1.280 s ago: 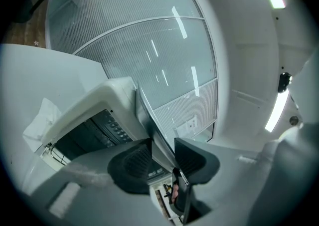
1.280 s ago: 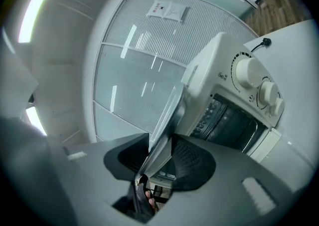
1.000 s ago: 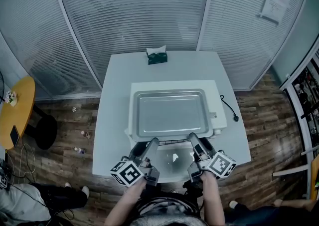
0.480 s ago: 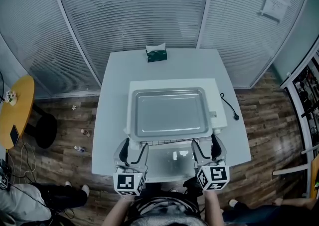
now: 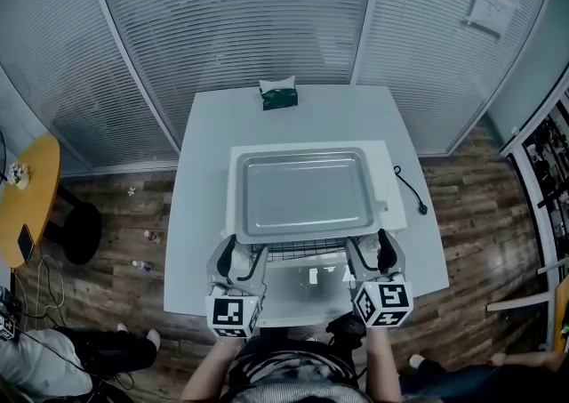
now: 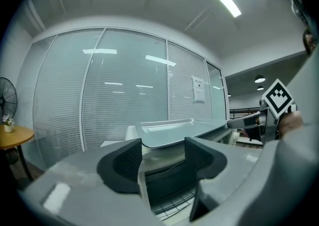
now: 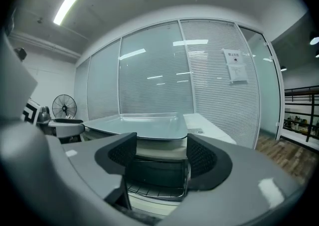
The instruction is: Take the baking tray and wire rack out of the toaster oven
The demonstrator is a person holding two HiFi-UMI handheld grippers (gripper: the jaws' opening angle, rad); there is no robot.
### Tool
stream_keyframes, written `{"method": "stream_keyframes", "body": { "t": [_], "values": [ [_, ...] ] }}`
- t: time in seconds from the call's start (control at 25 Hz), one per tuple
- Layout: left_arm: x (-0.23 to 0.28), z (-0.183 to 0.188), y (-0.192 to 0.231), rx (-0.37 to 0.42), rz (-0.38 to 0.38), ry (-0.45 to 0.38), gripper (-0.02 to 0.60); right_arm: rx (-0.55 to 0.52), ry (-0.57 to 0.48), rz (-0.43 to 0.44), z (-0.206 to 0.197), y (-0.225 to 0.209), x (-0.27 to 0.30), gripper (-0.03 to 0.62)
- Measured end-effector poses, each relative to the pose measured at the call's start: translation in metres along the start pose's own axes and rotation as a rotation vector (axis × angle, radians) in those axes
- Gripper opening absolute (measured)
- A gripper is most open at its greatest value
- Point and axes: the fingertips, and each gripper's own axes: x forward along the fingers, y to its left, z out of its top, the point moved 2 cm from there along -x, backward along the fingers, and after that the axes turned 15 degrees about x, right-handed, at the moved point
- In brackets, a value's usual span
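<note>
The baking tray lies atop the toaster oven; the wire rack juts partway from its open front. The left gripper and right gripper sit near the rack's front corners, fingers spread and pinching nothing, the left's having just narrowed a little; it seems best to pinch both corners evenly and draw the rack out level.

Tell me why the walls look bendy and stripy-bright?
Head view: the wide lens bows the glass wall outward. Left gripper view: the ceiling light glares and reflects as streaks on that wall. Right gripper view: dark rounded corners, same bending.
</note>
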Motion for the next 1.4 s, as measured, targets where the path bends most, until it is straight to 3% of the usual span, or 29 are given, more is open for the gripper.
{"method": "stream_keyframes", "body": {
  "t": [0.28,0.48,0.6,0.84,0.92,1.04,1.12,1.4],
  "values": [
    [0.007,0.000,0.003,-0.022,-0.017,-0.006,0.281,0.028,0.010,0.009,0.000,-0.002,0.006,0.304],
    [-0.009,-0.004,0.007,-0.124,0.013,-0.024,0.281,0.050,0.008,0.009,-0.013,-0.002,-0.008,0.298],
    [-0.021,-0.025,-0.001,-0.240,-0.021,0.007,0.281,0.131,0.037,0.000,-0.034,-0.010,-0.016,0.295],
    [-0.033,-0.092,-0.029,-0.442,-0.081,0.164,0.268,0.338,0.167,-0.006,-0.087,-0.025,-0.012,0.285],
    [-0.032,-0.115,-0.037,-0.579,-0.101,0.218,0.268,0.373,0.215,0.000,-0.102,-0.025,-0.008,0.284],
    [-0.027,-0.146,-0.053,-0.876,-0.147,0.286,0.270,0.452,0.264,0.008,-0.122,-0.025,0.001,0.278],
    [-0.021,-0.162,-0.061,-1.026,-0.164,0.310,0.270,0.518,0.297,0.017,-0.135,-0.025,0.007,0.278],
    [0.006,-0.193,-0.070,-1.159,-0.174,0.342,0.270,0.584,0.392,0.026,-0.167,-0.021,0.034,0.278]
  ]
}}
